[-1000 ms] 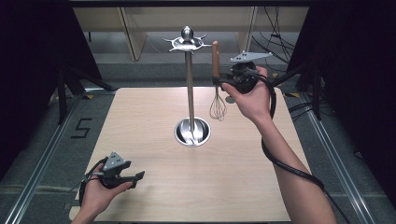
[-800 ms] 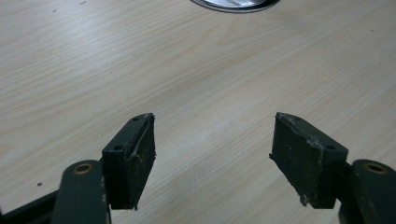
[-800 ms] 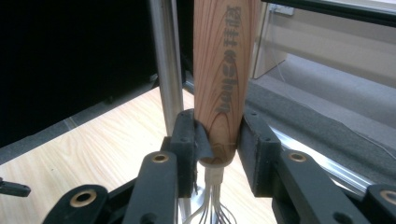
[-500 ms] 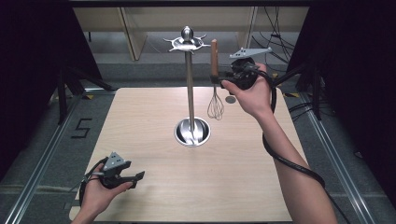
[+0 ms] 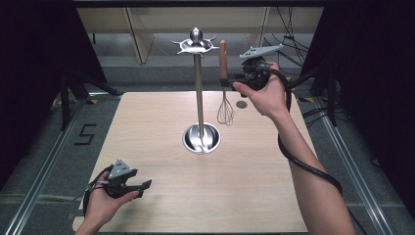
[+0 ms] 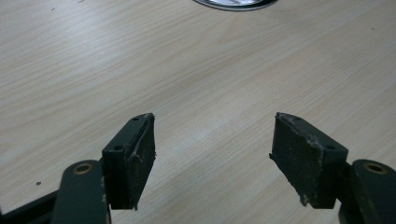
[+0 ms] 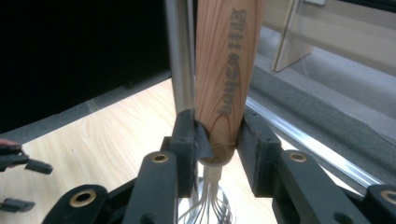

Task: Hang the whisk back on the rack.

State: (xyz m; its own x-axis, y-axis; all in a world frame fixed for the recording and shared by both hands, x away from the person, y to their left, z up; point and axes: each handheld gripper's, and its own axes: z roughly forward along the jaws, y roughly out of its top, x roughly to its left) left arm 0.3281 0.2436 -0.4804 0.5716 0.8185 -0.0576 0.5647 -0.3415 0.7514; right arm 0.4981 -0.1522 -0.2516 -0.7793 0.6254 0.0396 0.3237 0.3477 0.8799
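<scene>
A steel stand (image 5: 198, 73) with hooks at its top rises from a round base (image 5: 201, 138) in the middle of the table. To its right my right gripper (image 5: 234, 78) is shut on a whisk (image 5: 224, 88), held upright in the air with its wooden handle (image 7: 229, 70) up and its wires (image 5: 225, 112) hanging down. The handle top sits just right of the hooks (image 5: 197, 45), slightly below them. The stand's pole (image 7: 180, 56) is right behind the handle. My left gripper (image 5: 145, 185) rests open near the table's front left corner, nothing between its pads (image 6: 135, 154).
The light wooden table (image 5: 161, 196) has a small round dark mark (image 5: 241, 104) at its back right. Dark frames and rails run along both sides. Cables (image 5: 293, 54) lie behind the right rear corner.
My right gripper has lifted the whisk higher and carried it slightly left, toward the hooks at the top of the stand. The left gripper has stayed put.
</scene>
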